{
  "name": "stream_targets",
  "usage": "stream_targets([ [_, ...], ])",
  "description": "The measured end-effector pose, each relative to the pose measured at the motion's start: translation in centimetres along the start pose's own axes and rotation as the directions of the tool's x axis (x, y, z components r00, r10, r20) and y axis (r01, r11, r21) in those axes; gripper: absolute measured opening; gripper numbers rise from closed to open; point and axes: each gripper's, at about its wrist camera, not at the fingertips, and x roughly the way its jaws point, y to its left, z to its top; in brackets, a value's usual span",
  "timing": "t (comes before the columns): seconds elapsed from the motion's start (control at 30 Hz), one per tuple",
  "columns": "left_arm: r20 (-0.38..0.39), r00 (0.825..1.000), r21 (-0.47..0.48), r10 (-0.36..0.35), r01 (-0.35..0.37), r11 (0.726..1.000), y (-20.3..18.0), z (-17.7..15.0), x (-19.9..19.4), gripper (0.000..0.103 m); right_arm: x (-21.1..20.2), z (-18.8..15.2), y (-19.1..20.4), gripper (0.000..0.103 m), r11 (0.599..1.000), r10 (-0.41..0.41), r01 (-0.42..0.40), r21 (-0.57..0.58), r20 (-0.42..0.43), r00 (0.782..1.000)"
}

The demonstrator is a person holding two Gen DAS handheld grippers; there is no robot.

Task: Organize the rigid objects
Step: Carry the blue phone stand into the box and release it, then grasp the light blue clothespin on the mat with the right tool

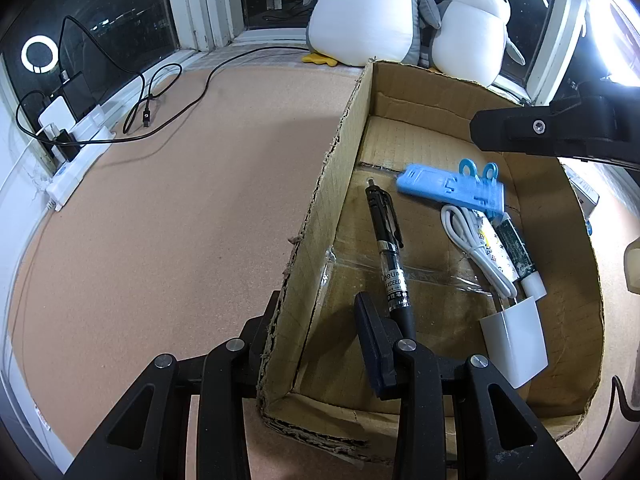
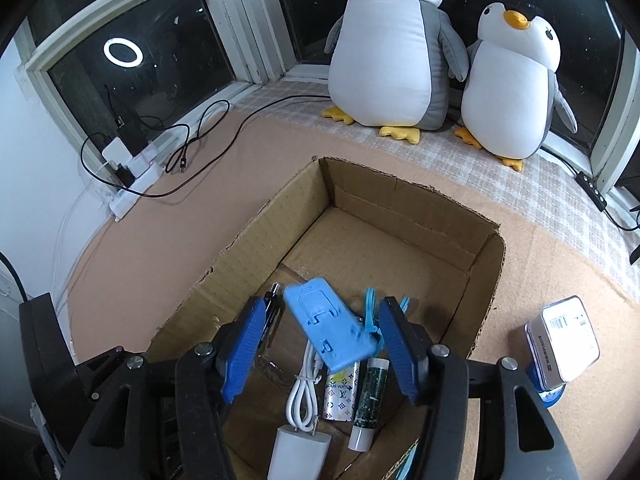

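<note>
An open cardboard box (image 1: 336, 168) (image 2: 256, 232) sits on the cork table. Inside lie a black pen (image 1: 390, 252) (image 2: 269, 312), a blue plastic phone stand (image 1: 450, 190) (image 2: 332, 326), a white charger with coiled cable (image 1: 512, 330) (image 2: 298, 446), a patterned lighter (image 2: 340, 396) and a green tube (image 1: 516, 250) (image 2: 370, 396). My left gripper (image 1: 316, 328) straddles the box's left wall near its front corner, one finger inside, one outside. My right gripper (image 2: 320, 344) is open above the box, the blue stand loose and blurred between its fingers.
Two plush penguins (image 2: 392, 52) (image 2: 514, 88) stand on the windowsill behind the box. A white power strip with plugs and black cables (image 1: 76, 148) (image 2: 132, 176) lies at the far left. A small boxed item on a blue tape roll (image 2: 562, 340) sits right of the box.
</note>
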Motion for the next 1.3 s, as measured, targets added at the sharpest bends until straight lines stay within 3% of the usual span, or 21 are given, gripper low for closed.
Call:
stream_targets([
  [0.43,0.000,1.000,0.000,0.000,0.000,1.000,0.0,0.0,0.0,0.037,-2.3,-0.8,-1.8,0.058,1.000,-0.010,0.010,0.025,0.013,1.000],
  [0.8,0.000,1.000,-0.001,0.001,-0.001,1.000,0.0,0.0,0.0,0.037,-6.6,-4.2,-6.5,0.058,0.994,-0.029,0.027,0.102,0.022,0.999],
  [1.07,0.000,1.000,0.001,0.002,-0.002,1.000,0.0,0.0,0.0,0.037,-6.2,-7.7,-8.8,0.058,0.990,-0.062,0.069,0.119,-0.066,0.996],
  [1.3,0.000,1.000,0.000,0.002,-0.002,1.000,0.0,0.0,0.0,0.037,-4.0,-9.7,-8.2,0.058,0.994,-0.068,0.079,0.073,-0.141,0.988],
])
